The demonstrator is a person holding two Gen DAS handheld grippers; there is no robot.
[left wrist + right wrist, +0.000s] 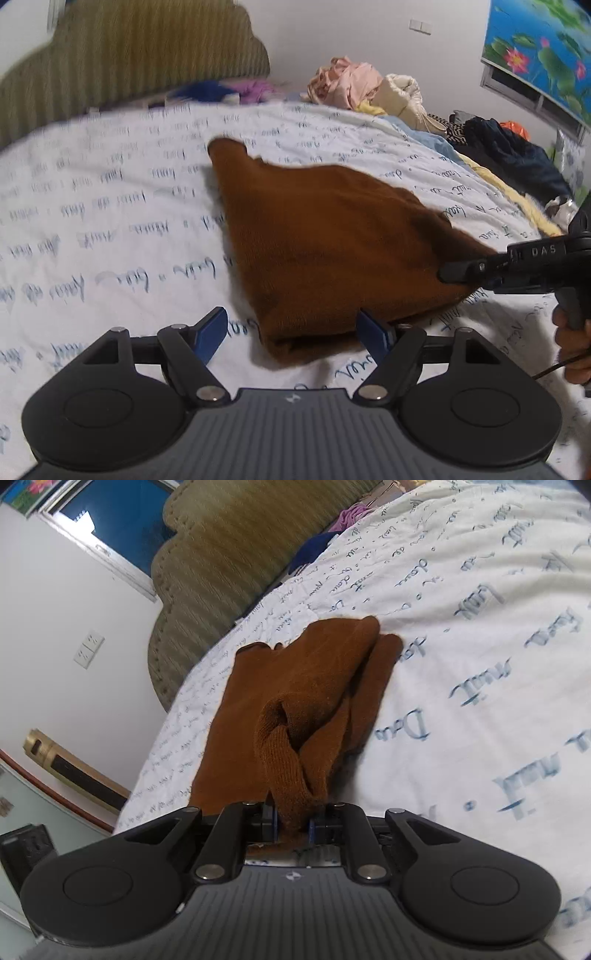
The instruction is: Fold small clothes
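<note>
One brown garment [332,243]; two tools [291,332] [293,823]; one clothes heap [354,85]; one headboard [129,55]

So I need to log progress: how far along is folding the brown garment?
Partly done: the brown garment already lies doubled on the bed sheet. In hand: the right gripper pinches one corner; the left gripper hovers open. Left: a final fold, plus the clothes pile.

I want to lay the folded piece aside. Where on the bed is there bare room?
Free: the printed sheet between the brown garment and the headboard. Crowded: the far edge, with the clothes pile and dark clothing.
</note>
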